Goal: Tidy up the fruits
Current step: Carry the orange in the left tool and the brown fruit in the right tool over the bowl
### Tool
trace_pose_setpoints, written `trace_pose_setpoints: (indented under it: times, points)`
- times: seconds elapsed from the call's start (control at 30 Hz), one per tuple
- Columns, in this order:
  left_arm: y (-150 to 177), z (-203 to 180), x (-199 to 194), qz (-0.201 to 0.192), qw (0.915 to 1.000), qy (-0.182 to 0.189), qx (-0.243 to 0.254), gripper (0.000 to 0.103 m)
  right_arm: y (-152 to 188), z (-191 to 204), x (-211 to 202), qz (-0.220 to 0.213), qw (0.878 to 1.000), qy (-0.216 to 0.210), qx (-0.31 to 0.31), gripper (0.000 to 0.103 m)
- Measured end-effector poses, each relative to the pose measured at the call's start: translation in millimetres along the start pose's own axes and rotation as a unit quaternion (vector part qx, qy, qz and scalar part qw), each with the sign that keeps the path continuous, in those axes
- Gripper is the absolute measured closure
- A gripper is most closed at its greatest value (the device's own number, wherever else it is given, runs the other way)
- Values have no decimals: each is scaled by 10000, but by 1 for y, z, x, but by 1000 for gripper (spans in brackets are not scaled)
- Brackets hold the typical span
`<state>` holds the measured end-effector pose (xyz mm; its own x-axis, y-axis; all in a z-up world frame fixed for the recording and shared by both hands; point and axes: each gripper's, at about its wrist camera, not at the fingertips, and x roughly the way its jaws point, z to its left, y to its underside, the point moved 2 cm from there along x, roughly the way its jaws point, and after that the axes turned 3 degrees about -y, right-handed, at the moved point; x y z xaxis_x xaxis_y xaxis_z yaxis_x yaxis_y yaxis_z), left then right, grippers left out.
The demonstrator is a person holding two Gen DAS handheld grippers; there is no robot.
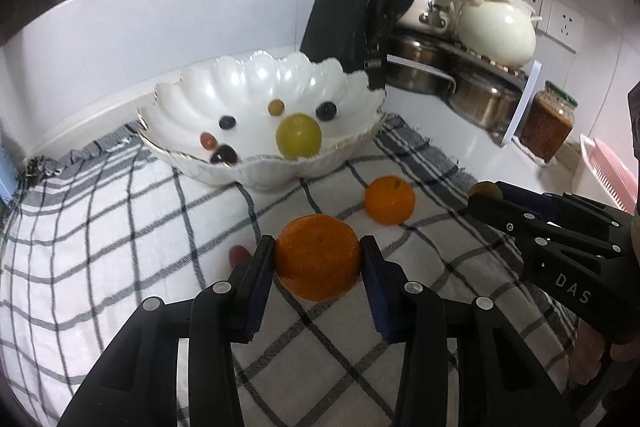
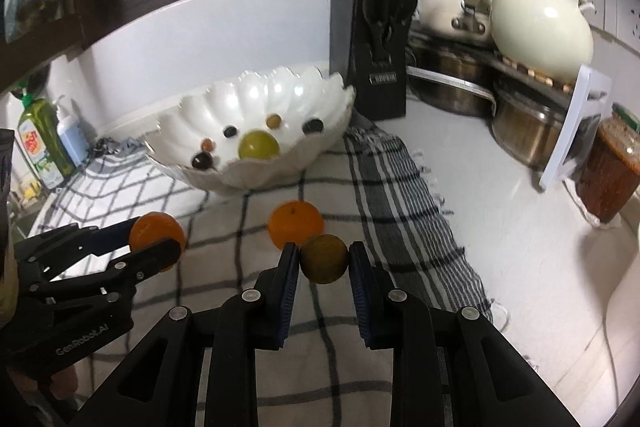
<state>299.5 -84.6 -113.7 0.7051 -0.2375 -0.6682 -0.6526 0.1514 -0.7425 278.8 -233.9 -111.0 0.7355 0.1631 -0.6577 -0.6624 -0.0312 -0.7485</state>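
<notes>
Tongs first: the left gripper (image 1: 319, 259) is clamping a mandarin orange (image 1: 318, 257) between its two pads, its jaws standing partly apart at the fruit's width, and the fruit is hanging clear above the checked cloth (image 1: 120, 227). The right gripper (image 2: 324, 259) is pinching a small olive-brown fruit (image 2: 324, 259), jaws nearly together around it, also off the cloth.

Both loads are heading, as I judge it, for the scalloped white bowl (image 1: 224, 87) just beyond. To do this well, each hand is best keeping its squeeze steady, rising enough to clear the wavy rim, and letting go low inside so nothing bounces out or knocks the green fruit (image 1: 299, 135) and the small dark grapes (image 1: 226, 123) already lying there. Going in one after the other is avoiding a clash over the bowl.

The mandarin is looking deep orange, dimpled, slightly flattened; the small fruit is dull and smooth. A second mandarin (image 1: 389, 201) is waiting on the cloth near the bowl, and a small reddish fruit (image 1: 239, 254) is lying beside the left gripper's finger.
</notes>
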Motion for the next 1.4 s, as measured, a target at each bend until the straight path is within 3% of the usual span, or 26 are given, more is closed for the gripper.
trace_pose_setpoints:
  times: [0.8,1.13,1.4]
  points:
    - [-54,39,-52,-1023,9934,-513,-66,61,-66,44,-27,-988,9937,-188,-487,76]
    - [-91,57,-41,-1077,9923,-598,-101,61,-105,54,-4,-1027,9921,-330,-647,76]
    - [-118,68,-17,-887,9944,-568,-91,61,-133,58,26,-776,9932,-379,-780,76]
